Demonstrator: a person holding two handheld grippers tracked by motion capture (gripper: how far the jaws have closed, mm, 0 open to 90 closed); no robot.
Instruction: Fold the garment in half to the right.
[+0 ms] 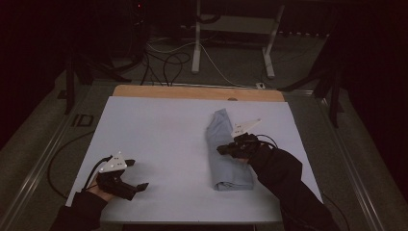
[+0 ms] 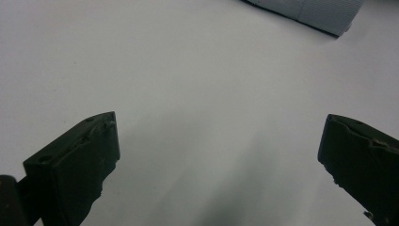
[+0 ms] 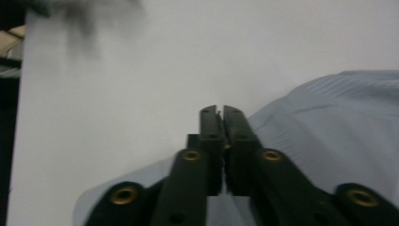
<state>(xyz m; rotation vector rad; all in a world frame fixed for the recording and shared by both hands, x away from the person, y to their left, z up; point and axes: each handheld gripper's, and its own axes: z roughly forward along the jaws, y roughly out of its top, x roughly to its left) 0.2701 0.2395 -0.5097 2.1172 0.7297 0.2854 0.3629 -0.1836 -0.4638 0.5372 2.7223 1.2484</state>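
The folded blue cloth point(image 1: 225, 151) lies right of centre on the white worktop point(image 1: 159, 144), long axis running away from the person, with the right gripper point(image 1: 224, 150) over its near-left edge, jaws pressed together on nothing I can make out, while the left gripper point(image 1: 136, 174) rests well apart, jaws wide.

A folded cloth point(image 1: 226, 151) lay on the right half of the table point(image 1: 159, 139), the right gripper point(image 1: 225, 149) over its middle, the left gripper point(image 1: 137, 175) well apart near the front-left corner.
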